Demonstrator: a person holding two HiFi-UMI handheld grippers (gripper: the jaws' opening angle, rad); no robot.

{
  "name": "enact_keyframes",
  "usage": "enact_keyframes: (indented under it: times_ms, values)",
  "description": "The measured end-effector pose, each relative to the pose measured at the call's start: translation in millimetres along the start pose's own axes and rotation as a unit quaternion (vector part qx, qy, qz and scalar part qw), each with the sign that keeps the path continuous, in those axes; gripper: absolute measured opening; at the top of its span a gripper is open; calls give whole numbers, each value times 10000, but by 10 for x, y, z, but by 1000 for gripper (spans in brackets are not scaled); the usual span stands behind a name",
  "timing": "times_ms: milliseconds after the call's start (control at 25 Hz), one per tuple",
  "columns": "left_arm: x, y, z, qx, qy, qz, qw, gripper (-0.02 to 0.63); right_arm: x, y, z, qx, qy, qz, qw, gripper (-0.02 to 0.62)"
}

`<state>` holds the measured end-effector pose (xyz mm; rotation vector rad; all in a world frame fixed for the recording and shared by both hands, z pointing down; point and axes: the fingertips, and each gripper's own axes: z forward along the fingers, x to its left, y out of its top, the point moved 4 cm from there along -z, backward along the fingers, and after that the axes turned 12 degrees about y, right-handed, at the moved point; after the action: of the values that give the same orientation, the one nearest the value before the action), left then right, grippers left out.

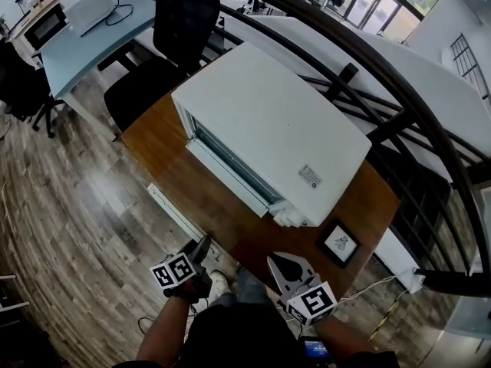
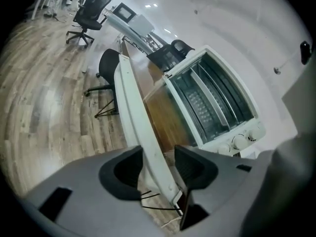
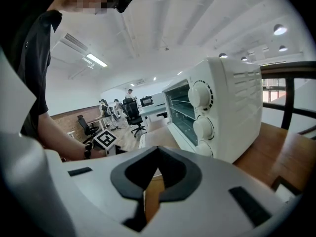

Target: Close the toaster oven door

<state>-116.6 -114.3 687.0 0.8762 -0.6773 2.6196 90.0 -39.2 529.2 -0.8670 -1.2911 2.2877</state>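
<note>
toaster oven: a white box [image 1: 284, 129] on the brown tabletop [image 1: 165, 156], its front turned toward 7 o'clock in the head view; the left gripper view looks into its open mouth [image 2: 217, 102] and shows wire racks inside.
knobs: three white ones [image 3: 203, 127] stacked at the front's right end, seen close in the right gripper view.
door: open and folded down flat; its long white rail [image 1: 175, 211] lies out at 7 o'clock from the oven body, near the tabletop's edge.
left claw: at 6 to 7 o'clock in the head view [image 1: 201, 248], low by the rail's near end; released, its dark pads stand wide apart [image 2: 158, 164] with the door rail [image 2: 136, 107] running between them; nothing is clamped.
right claw: at 6 o'clock in the head view [image 1: 280, 265], just off the tabletop's near corner, well apart from the door rail; clenched, tips together [image 3: 157, 157] with nothing between them, aimed at the oven's knob end [image 3: 232, 107].
framed marker: a small black-framed square [image 1: 340, 244] flat on the tabletop at 5 o'clock from the oven.
chair: a black office chair [image 1: 184, 14] beyond the tabletop at 11 o'clock.
railing: a dark curved rail [image 1: 399, 121] sweeping past at 3 o'clock.
floor: grey-brown wood planks [image 1: 69, 205] at 9 o'clock.
</note>
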Motion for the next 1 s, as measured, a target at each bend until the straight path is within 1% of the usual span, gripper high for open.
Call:
enact_keyframes:
  times_ms: [160,320,480,600,680,760,800,880,1000]
  values:
    - [-61,40,-111,15,-142,49,9999,205,53,-16,32,43,-13,-88,10000,-2]
    - [-183,126,-234,69,-50,296,9995,180,96,-95,129,177,19,-242,9995,0]
    - [-338,241,-400,19,-136,275,9995,150,191,-138,282,250,228,-343,9988,51]
    - [-508,340,-521,-130,-335,297,9989,130,277,-141,370,304,413,-452,9977,106]
    - [-642,425,-582,-265,-544,378,9975,111,315,-128,404,340,482,-543,9968,109]
    - [-798,519,-623,-360,-791,417,9953,115,337,-124,423,384,502,-605,9962,110]
    - [-868,563,-638,-381,-867,438,9945,110,350,-101,440,386,512,-674,9957,112]
    - [-959,624,-657,-361,-861,542,9942,103,388,-19,506,396,563,-953,9931,131]
    - [-991,647,-674,-290,-826,561,9946,107,458,69,641,621,690,-1538,9837,168]
